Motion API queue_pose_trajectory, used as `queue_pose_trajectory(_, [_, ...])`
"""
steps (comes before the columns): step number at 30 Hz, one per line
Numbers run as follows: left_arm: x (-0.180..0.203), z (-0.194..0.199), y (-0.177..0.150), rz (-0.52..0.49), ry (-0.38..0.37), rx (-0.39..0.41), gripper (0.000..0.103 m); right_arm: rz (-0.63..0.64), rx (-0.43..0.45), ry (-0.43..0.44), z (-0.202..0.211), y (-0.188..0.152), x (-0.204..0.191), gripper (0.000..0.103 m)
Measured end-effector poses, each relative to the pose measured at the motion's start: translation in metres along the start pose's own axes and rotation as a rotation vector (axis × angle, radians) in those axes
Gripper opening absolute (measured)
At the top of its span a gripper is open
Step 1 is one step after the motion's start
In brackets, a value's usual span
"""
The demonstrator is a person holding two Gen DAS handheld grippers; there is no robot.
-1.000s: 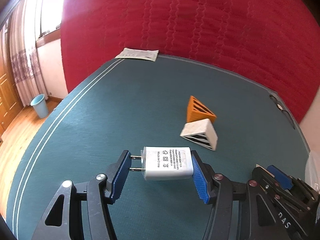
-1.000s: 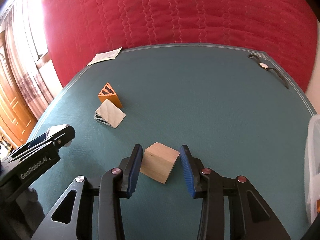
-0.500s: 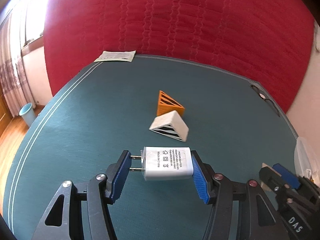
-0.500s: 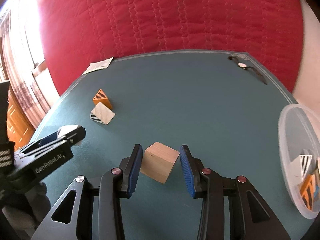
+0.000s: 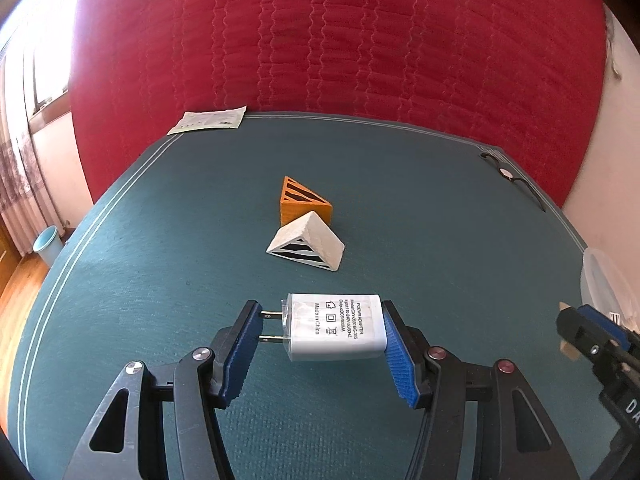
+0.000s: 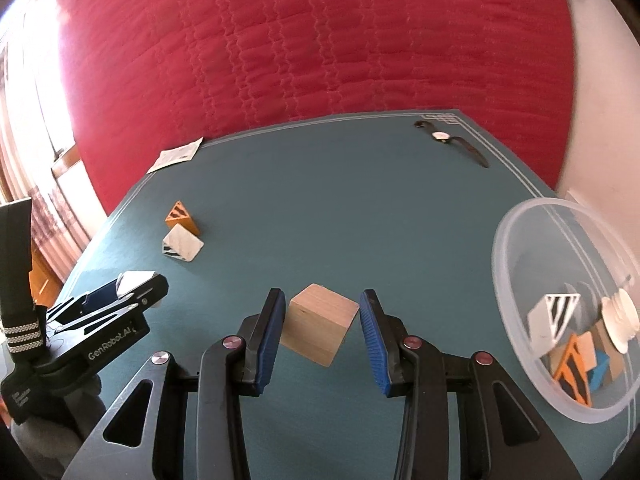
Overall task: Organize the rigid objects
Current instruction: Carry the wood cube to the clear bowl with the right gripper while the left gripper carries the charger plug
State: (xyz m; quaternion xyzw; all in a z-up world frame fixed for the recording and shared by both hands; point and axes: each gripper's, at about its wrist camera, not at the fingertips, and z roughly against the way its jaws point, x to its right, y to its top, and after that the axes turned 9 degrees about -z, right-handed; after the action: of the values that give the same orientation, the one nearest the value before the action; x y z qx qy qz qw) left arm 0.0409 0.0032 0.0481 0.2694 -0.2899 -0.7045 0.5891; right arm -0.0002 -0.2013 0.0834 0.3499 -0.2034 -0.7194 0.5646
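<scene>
1. The left gripper (image 5: pixel 318 334) holds a white power adapter (image 5: pixel 334 327) lengthwise: the left blue pad presses on the tips of its two metal prongs and the right pad sits flat against its rounded rear end. The printed label faces up.
2. The right gripper (image 6: pixel 322 330) clamps a plain wooden cube (image 6: pixel 319 329), turned so one corner edge points toward the camera; both blue pads touch opposite sides of it, and it appears to be lifted off the surface.
3. In the right wrist view the left gripper shows at the lower left, with the white adapter visible between its blue pads. In the left wrist view the tip of the right gripper shows at the right edge.
4. Both grippers hang over a teal table mat (image 5: pixel 160 260) with pale border lines.
5. To the right of the cube stands a clear plastic bowl (image 6: pixel 504 280) holding several blocks, among them a white striped piece (image 6: pixel 554 316) and an orange striped piece (image 6: pixel 572 376).
6. Farther out, mid-mat, a white striped wedge (image 5: pixel 308 246) lies just in front of an orange striped wedge (image 5: pixel 306 200); they are touching or nearly so.
7. A wristwatch (image 6: pixel 450 138) lies near the far right corner of the mat.
8. A paper leaflet (image 5: pixel 210 120) lies at the far left corner.
9. A red quilted cover (image 5: pixel 340 40) rises behind the mat.
</scene>
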Motion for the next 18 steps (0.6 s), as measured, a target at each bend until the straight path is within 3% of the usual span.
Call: queue_pose_trajectory(18, [0.011,0.0,-0.005,-0.027,0.01,-0.006,0.062,-0.092,0.07,-0.095,0.041,0.002,0.058,0.04])
